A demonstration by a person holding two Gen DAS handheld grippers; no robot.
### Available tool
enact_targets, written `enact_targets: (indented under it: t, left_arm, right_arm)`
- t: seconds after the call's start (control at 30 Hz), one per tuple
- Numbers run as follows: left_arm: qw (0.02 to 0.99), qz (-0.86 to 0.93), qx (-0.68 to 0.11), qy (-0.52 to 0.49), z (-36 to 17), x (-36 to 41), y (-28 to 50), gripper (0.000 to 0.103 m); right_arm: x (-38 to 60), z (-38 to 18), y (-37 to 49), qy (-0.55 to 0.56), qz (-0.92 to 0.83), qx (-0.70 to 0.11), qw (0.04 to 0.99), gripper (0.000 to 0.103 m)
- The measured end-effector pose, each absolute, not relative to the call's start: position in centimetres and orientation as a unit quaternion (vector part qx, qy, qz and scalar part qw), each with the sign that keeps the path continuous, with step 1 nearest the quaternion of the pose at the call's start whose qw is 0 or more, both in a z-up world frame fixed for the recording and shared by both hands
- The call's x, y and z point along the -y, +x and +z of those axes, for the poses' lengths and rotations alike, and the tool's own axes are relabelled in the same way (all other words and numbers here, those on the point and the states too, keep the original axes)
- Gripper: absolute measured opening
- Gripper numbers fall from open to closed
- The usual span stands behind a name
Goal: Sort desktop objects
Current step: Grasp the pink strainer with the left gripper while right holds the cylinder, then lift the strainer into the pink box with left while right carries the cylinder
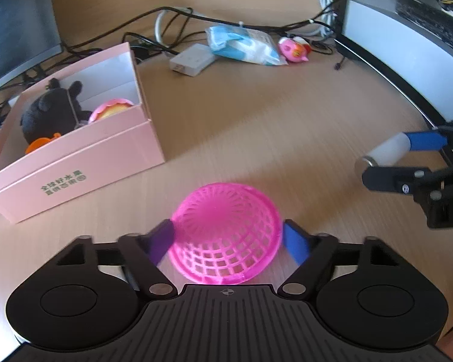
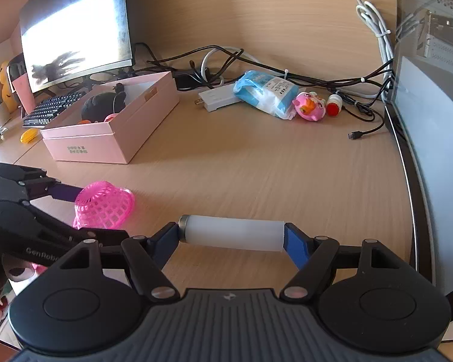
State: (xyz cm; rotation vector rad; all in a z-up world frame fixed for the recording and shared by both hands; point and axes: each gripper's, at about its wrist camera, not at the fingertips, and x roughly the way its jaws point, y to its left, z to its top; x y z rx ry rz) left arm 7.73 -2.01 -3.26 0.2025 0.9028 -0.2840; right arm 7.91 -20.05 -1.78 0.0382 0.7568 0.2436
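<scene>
Your left gripper (image 1: pixel 229 238) straddles the pink basket (image 1: pixel 226 235), lower centre of the left wrist view. The basket is an open plastic lattice, a round dome shape, lying tipped on the wood-grain desk (image 1: pixel 256 126). The purple pad touches its left edge and the blue pad sits just at the right rim, so you're clamped on it across its width, though motion blur softens the right contact.

Your right gripper (image 2: pixel 232 236) grips a tube (image 2: pixel 232 233) end to end: a smooth frosted white cylinder with a metal cap on its left end, held level between the blue pads, bottom centre of the right wrist view.

The box (image 1: pixel 75 138) sits at left of the left wrist view: matte pink card, rectangular, white inside, with a divider. In it you have a black plush (image 1: pixel 49 111), an orange piece (image 1: pixel 40 144) and a pink-rimmed round item (image 1: pixel 111 110).

Along the back of the desk, top centre: a white plug block (image 1: pixel 191 60), a crinkly blue-white pack (image 1: pixel 244 45), a glossy pink toy (image 1: pixel 294 49) and tangled black cables (image 1: pixel 154 15).
</scene>
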Motion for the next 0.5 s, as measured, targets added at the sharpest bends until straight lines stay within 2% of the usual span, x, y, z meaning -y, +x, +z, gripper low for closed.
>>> enact_targets:
  t: [0.3,0.5]
  left_arm:
    - [0.888,-0.119,-0.433,0.103,-2.5,0.7,4.8,0.079]
    - [0.909,-0.083,-0.393,0.114,1.0,-1.2,1.8,0.078]
  right_arm:
    - [18.0,-1.0,7.8,-0.003,0.169,-0.363,0.917,0.075]
    - [16.1,1.9,7.6,-0.037,0.229,-0.327,0.916,0.075]
